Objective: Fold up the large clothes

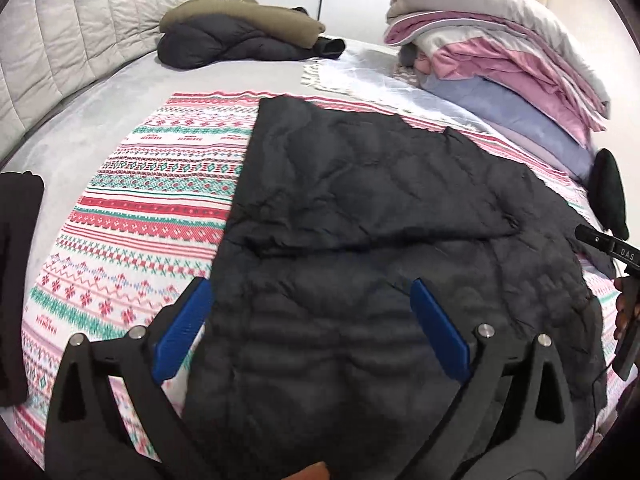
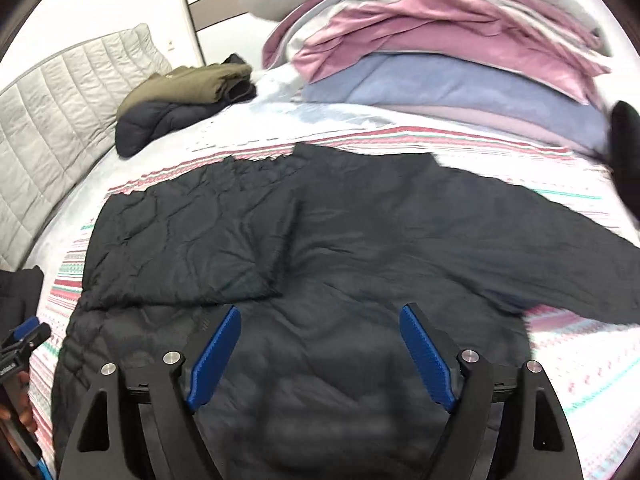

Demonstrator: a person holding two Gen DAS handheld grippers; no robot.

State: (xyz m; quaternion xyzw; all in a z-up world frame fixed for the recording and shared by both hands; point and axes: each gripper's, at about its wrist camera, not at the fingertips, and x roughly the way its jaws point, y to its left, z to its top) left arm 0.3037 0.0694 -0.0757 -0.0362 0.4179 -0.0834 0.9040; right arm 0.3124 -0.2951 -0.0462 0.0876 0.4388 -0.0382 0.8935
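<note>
Black quilted jacket point(image 1: 360, 240) lies beneath both wide-open grippers, left point(image 1: 312, 328) and right point(image 2: 320, 354); right handle perhaps reads "DAS".

The quilted jacket point(image 1: 360, 264) lies on the patterned blanket point(image 1: 152, 200) on the bed; behind it at left a heap of folded jackets point(image 1: 240, 36), at right stacked bedding point(image 1: 500, 68)

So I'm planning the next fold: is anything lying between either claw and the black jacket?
Nothing visible. Both the left claw and right claw hang open right over the black jacket, with no other item between them and it.
</note>
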